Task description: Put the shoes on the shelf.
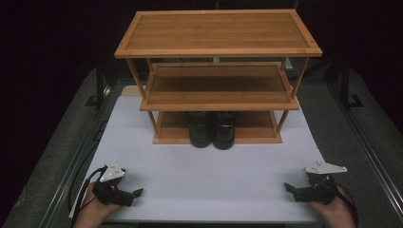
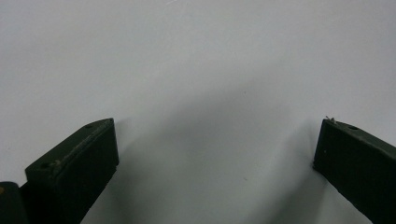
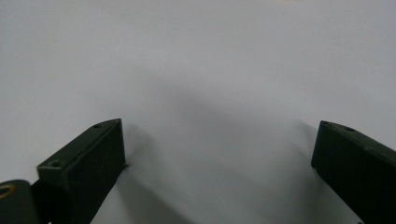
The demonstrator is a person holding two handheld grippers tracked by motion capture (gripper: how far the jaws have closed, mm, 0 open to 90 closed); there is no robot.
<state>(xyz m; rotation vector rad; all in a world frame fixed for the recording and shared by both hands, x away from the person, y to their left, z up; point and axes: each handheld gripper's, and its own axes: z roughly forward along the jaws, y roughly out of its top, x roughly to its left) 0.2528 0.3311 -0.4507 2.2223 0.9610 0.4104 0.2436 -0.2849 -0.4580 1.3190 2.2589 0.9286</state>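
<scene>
The person's left hand (image 1: 90, 209) comes in at the near left corner and holds the left gripper (image 1: 137, 193) low, its black jaws pointing inward toward the middle, a grey three-cornered plate on top and a cable trailing back past the wrist. The right hand (image 1: 335, 211) mirrors it at the near right corner, with the right gripper (image 1: 289, 188) pointing inward toward the left one, the two well apart. In each gripper view the two black jaws stand wide apart with nothing between them.
</scene>
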